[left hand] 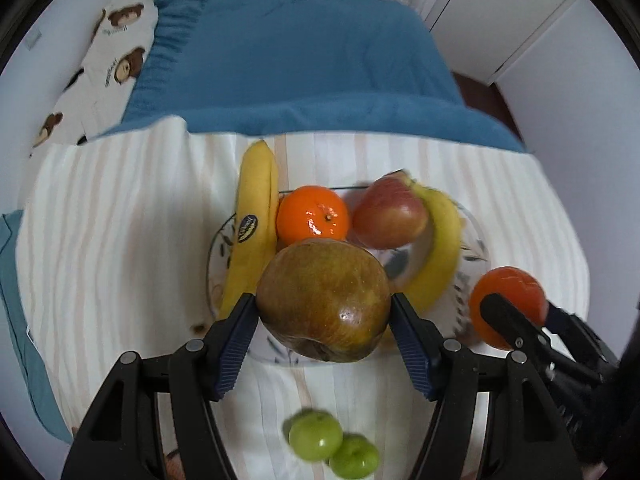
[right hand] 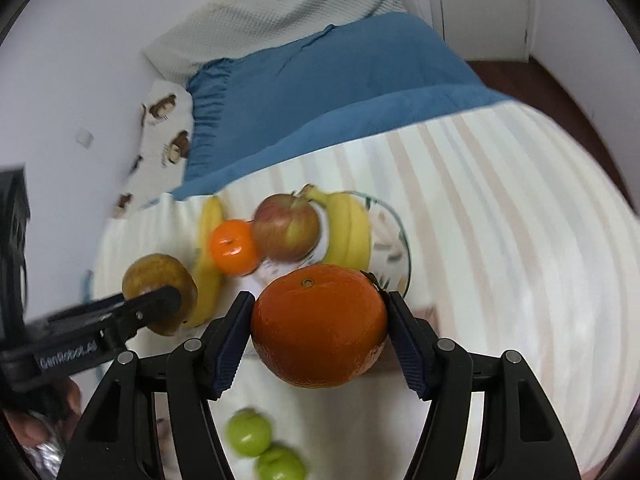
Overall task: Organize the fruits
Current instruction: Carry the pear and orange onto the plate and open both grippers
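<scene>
The left tongs (left hand: 323,316) are clamped on a brown-green apple (left hand: 323,300), one finger pressed to each side, holding it over the near rim of the plate (left hand: 214,256). The right tongs (right hand: 320,316) grip a large orange (right hand: 320,326) the same way, above the plate's near edge; in the left view this orange shows at the plate's right side, apart from the held apple. The plate sits on a striped cloth (left hand: 100,240) spread over a bed with a blue blanket (left hand: 300,60). On the plate lie a small orange (left hand: 313,213) and a red apple (left hand: 389,214), close beside each other and possibly touching, with one banana (left hand: 252,224) along the left side, touching the small orange, its tip reaching past the far rim, and another banana (left hand: 438,248) curving round the red apple on the right. Two green fruits (left hand: 332,446) rest touching each other on the cloth in front of the plate, below the tongs. A bear-print pillow (left hand: 112,52) lies against the wall at the blanket's left.
</scene>
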Available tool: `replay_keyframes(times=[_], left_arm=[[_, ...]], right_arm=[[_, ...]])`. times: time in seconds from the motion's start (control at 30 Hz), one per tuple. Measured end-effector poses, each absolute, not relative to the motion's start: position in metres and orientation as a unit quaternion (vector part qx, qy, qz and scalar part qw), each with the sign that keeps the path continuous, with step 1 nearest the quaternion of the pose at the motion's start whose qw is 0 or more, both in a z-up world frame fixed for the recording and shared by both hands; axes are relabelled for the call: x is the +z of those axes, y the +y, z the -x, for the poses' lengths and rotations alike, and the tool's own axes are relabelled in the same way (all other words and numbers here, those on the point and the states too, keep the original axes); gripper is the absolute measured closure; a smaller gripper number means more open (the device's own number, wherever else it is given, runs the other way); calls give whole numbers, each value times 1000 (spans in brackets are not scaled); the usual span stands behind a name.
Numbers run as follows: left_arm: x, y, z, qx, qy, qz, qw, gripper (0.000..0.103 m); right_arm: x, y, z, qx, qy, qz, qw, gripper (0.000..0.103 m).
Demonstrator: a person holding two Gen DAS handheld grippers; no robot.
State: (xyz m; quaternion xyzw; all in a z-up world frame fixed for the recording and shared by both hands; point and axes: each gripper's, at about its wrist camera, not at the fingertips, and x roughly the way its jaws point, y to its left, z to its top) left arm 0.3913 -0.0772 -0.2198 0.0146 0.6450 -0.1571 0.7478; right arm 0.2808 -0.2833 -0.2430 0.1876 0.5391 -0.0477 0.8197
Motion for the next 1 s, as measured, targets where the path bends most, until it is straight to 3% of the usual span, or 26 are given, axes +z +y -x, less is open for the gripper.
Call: replay_keyframes(times=[0.3, 1.0], left_arm=[[-283, -96, -387, -151, 669, -67, 725, 38], [-288, -91, -366, -148, 666, -70, 728, 37]], right_arm=[[-281, -278, -293, -53, 557, -93, 823, 35], [-297, -261, -287, -54, 566, -47, 821, 33]])
